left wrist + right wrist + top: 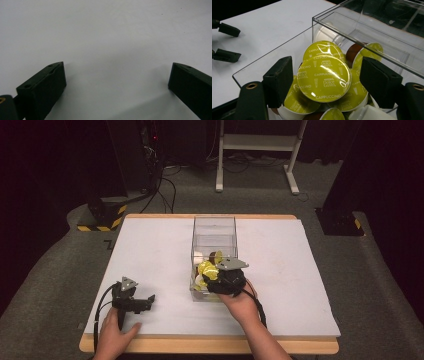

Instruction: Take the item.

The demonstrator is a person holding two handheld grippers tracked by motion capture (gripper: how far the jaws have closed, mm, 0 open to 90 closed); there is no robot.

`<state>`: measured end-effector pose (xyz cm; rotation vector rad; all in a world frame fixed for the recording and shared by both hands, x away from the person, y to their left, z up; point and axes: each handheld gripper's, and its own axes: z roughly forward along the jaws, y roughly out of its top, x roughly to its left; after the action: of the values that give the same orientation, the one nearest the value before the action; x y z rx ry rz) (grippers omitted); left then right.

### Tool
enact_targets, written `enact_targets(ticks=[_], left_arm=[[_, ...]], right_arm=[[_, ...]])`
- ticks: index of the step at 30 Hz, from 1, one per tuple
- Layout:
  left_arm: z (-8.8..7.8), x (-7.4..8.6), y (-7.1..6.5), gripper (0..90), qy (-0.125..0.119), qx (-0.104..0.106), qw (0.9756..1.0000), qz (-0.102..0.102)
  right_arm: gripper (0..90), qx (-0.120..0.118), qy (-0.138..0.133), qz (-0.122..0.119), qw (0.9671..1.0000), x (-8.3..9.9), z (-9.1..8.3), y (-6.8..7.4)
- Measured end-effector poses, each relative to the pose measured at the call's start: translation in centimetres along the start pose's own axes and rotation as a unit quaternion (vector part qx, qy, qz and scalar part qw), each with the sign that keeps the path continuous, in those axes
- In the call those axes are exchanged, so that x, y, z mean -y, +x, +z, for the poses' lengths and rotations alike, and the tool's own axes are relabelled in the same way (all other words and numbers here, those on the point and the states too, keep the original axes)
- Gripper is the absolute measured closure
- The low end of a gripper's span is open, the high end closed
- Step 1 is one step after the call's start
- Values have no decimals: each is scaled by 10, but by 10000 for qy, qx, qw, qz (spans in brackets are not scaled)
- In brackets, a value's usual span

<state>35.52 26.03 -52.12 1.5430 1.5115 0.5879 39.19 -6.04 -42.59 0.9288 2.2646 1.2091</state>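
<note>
Here, nearest the table's front edge at about seven o'clock in the high view, the left gripper [148,300] lies on the white table [300,270] under the person's left hand [112,336]; its jaws stand wide apart over bare surface, grasping nothing. Farther in, near the centre, the right gripper [212,279] dips into the near end of the clear box [214,231]. In the right gripper view its jaws flank a yellow-green cappuccino capsule [323,78] lying foil-up atop a heap of capsules; there is a gap at each pad, so it is released. A brown capsule [353,51] sits behind, at one o'clock.
</note>
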Motion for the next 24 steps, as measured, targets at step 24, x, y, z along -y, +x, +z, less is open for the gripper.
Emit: enact_targets(ticks=[24], left_arm=[[0,0,0,15,-2,-1,10000,0]], right_arm=[[370,116,362,-382,9985,1,6,6]])
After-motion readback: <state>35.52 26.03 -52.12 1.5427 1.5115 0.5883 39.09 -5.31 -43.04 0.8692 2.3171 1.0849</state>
